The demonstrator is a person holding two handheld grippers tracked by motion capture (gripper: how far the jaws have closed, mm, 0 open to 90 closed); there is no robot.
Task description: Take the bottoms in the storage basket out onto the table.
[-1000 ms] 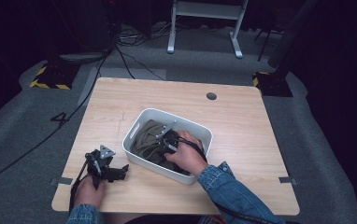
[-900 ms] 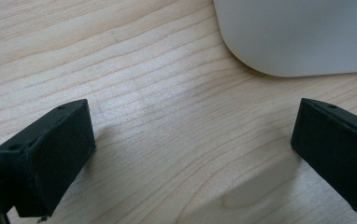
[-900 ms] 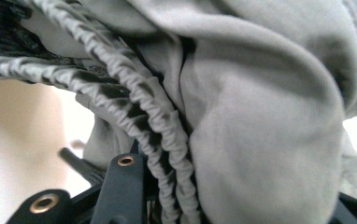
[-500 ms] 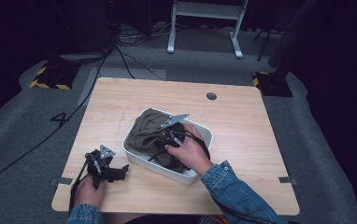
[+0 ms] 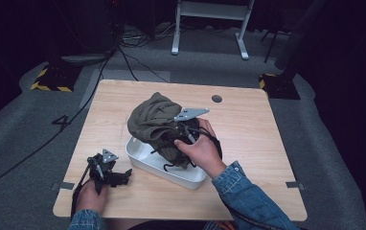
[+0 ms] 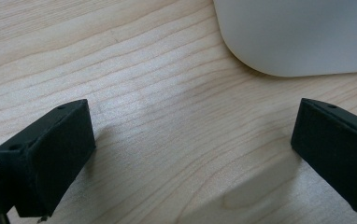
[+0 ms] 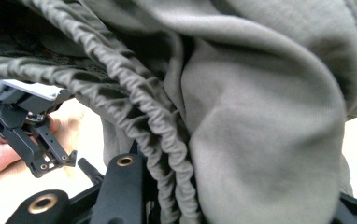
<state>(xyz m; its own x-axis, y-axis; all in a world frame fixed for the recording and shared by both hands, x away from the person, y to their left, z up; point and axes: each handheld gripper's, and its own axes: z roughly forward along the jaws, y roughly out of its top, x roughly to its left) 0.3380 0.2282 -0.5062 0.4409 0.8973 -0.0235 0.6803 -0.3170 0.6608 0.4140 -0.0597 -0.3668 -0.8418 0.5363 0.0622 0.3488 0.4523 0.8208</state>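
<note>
Down at the near left corner of the table (image 5: 248, 120), the left gripper (image 5: 108, 173) rests low on the wood, jaws spread wide with nothing between them, the bin's white corner just ahead of it. Moving in, the white bin (image 5: 171, 170) sits near the front edge, around the middle. Above it, the right gripper (image 5: 181, 132) has its jaws clamped on the olive garment (image 5: 152, 122), gathered elastic hem bunched between them, the cloth hoisted over the bin and its lower folds trailing inside.
</note>
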